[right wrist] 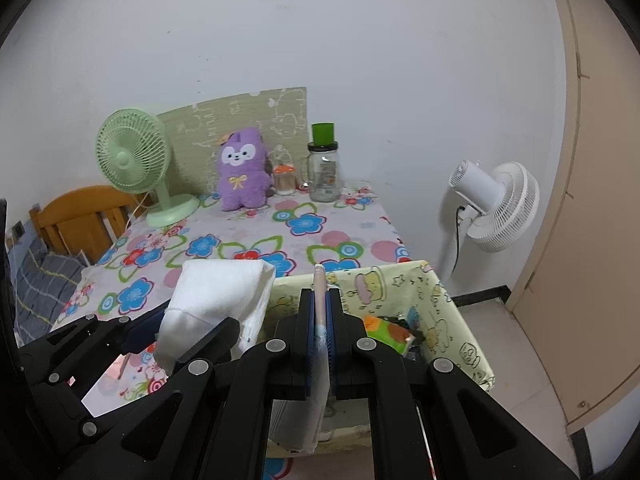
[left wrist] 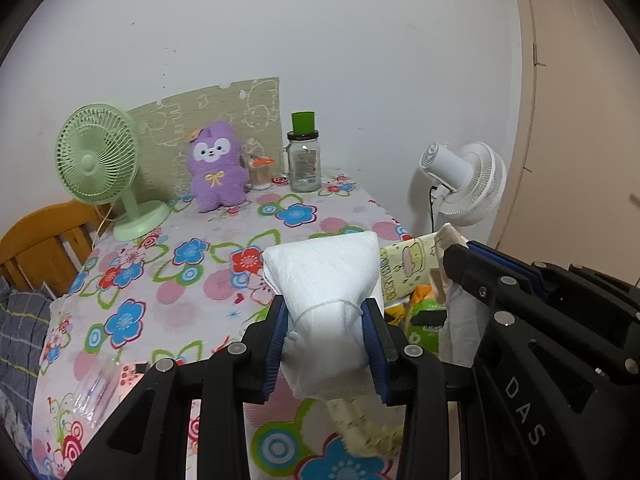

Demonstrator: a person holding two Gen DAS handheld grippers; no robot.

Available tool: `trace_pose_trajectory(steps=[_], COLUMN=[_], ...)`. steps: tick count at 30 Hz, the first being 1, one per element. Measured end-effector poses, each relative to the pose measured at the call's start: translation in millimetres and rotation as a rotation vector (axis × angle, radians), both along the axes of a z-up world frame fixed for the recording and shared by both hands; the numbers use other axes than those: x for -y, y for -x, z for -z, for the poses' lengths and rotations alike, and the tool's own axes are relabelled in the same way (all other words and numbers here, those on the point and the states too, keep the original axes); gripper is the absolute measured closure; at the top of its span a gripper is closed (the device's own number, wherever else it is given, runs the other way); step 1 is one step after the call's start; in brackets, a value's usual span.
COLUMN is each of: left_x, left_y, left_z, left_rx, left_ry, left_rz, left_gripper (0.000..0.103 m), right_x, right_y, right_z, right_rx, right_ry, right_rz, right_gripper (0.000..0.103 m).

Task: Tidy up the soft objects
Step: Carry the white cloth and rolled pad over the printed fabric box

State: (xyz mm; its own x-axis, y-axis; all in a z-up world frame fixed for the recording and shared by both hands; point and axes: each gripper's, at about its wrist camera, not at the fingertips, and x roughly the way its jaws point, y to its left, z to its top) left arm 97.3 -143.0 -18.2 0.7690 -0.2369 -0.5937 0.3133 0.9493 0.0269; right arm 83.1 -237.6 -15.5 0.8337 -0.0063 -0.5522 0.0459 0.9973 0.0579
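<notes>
Nearest the left wrist camera, a soft white cloth-wrapped pack [left wrist: 324, 280] tied with thin string is clamped at its narrow waist by the left gripper [left wrist: 325, 334], whose 2 blue-padded jaws are closed part-way onto it, the pack being held above the floral tablecloth [left wrist: 160, 280]. Just beside it, the right gripper [right wrist: 320, 332] is closed almost fully on the thin rim of a yellow cartoon-printed fabric storage bin [right wrist: 400, 284], in which colourful packets [right wrist: 386, 330] are already seen. The step in hand is judged to be the dropping of the pack into the bin: the rim should be kept pulled wide and steady, the pack carried fully over the opening, and only then released. Farther back, a purple plush toy [left wrist: 217, 168] is seated against the wall, apparently not yet sorted.
</notes>
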Motion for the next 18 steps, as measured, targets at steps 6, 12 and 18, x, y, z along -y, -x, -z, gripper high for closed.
trace_pose_trajectory(steps=[6, 12, 18], left_x=[20.2, 39.0, 50.8], left_y=[-12.3, -24.3, -33.5], left_z=[8.7, 18.9, 28.5], left_rx=[-0.027, -0.061, -0.089], left_ry=[-0.007, -0.018, -0.029], left_rz=[0.026, 0.053, 0.064], left_gripper=[0.066, 0.065, 0.059], right_x=[20.0, 40.8, 52.3], right_y=[-9.3, -20.6, -28.0], right_z=[8.6, 19.6, 29.3], right_rx=[-0.016, -0.046, -0.069], right_ry=[-0.020, -0.035, -0.044], right_rz=[0.022, 0.048, 0.059], right_gripper=[0.095, 0.095, 0.095])
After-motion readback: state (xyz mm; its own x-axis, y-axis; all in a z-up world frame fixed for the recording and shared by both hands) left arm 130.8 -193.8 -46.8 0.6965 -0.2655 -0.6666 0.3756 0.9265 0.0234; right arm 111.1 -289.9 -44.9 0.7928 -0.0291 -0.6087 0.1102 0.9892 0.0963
